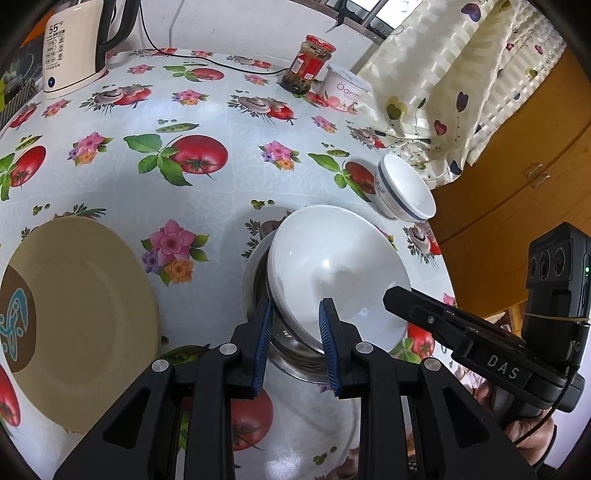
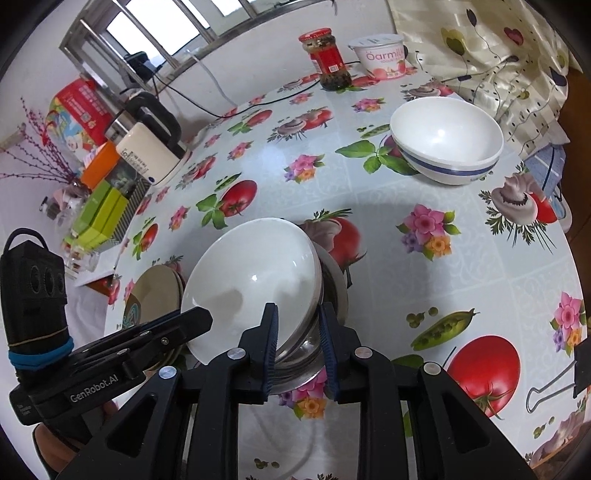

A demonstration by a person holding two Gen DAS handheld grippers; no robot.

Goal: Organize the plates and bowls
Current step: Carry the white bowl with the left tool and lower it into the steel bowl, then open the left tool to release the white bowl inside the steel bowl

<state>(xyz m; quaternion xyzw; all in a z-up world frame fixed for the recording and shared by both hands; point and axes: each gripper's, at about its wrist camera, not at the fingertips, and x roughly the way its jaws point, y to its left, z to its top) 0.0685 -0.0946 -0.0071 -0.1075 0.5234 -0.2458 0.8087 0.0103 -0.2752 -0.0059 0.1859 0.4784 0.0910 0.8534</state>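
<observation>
Two bowls nested, left wrist view: white bowl (image 1: 332, 266) tilted in steel bowl (image 1: 291, 350), left gripper (image 1: 295, 343) clenched on both near rims; blue-banded bowl (image 1: 404, 192) and one beige plate (image 1: 77, 317) well apart, unstacked. Right wrist view: right gripper (image 2: 298, 349) grasps the same pair's rims; stacking judged partway, three bowls, one plate

I am at a home dining table (image 2: 369, 184), covered in an oilcloth printed with tomatoes, flowers and peas. On it stand an electric kettle (image 1: 72, 48), a jar of pickles (image 2: 328, 59) and a yogurt tub (image 2: 382, 55). A heart-patterned curtain (image 1: 461, 74) hangs beside a wooden cabinet (image 1: 517, 177), with a barred window (image 2: 166, 33) behind.
</observation>
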